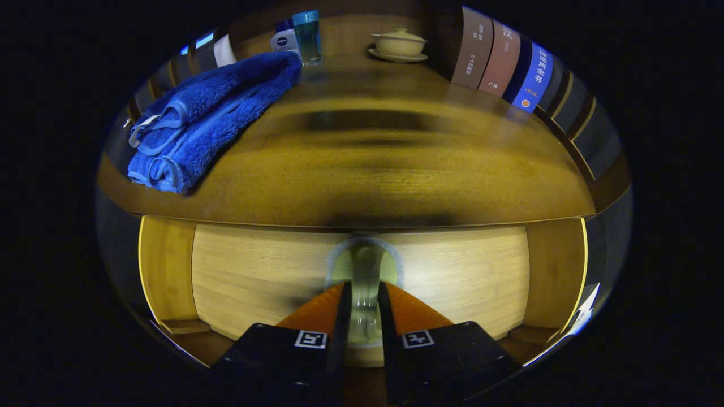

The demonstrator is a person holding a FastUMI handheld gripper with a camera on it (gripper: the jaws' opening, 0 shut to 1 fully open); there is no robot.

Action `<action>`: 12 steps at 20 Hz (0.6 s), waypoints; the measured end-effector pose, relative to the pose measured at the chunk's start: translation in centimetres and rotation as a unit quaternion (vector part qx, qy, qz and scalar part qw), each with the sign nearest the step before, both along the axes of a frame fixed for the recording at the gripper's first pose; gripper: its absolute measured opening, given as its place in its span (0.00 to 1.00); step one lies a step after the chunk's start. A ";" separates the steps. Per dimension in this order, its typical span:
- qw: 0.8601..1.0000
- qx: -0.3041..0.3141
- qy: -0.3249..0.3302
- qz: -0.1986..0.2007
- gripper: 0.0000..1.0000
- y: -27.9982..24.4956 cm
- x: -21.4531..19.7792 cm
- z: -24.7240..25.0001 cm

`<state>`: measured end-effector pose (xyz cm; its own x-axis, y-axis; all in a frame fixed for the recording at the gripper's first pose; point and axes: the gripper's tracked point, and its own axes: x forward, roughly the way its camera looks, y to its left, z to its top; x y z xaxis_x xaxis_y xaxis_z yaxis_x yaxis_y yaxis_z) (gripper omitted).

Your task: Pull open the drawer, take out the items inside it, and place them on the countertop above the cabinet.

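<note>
The gripper view is looking straight at the pale wooden drawer front point(452, 277) of a cabinet. The gripper point(362, 297) is sitting low in front of it, and its two fingers are standing close together, with only a thin gap between them. A clear, glassy knob point(365, 265) on a round plate is sitting in the middle of the drawer front, and it is reaching into that gap. The fingers are squeezing the knob from both sides. The drawer is looking closed, or nearly so; I cannot tell which.

Above the drawer, the shiny brown wooden countertop point(367, 175) is stretching away. A folded fluffy blue towel point(209, 121) is lying on its left side. Beyond the towel, a clear blue-green cup point(308, 35) is standing beside a small white bottle point(284, 40). A cream lidded bowl on a saucer point(399, 44) is sitting at the back. A row of upright books point(503, 62) is standing on the right.
</note>
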<state>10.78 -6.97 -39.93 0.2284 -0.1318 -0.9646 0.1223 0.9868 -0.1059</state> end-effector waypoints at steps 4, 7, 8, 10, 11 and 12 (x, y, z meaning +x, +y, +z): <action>1.000 -0.002 -0.003 0.009 0.21 0.1 0.1 -0.2; 1.000 0.003 -0.025 0.013 0.20 0.2 0.5 0.8; 0.999 0.005 -0.035 0.012 0.21 0.3 0.3 1.2; 0.998 0.025 -0.050 0.008 0.21 1.2 -0.5 2.5; 0.998 0.034 -0.060 0.006 0.21 1.6 -0.9 3.3; 0.996 0.039 -0.074 0.007 0.21 2.0 -1.3 4.4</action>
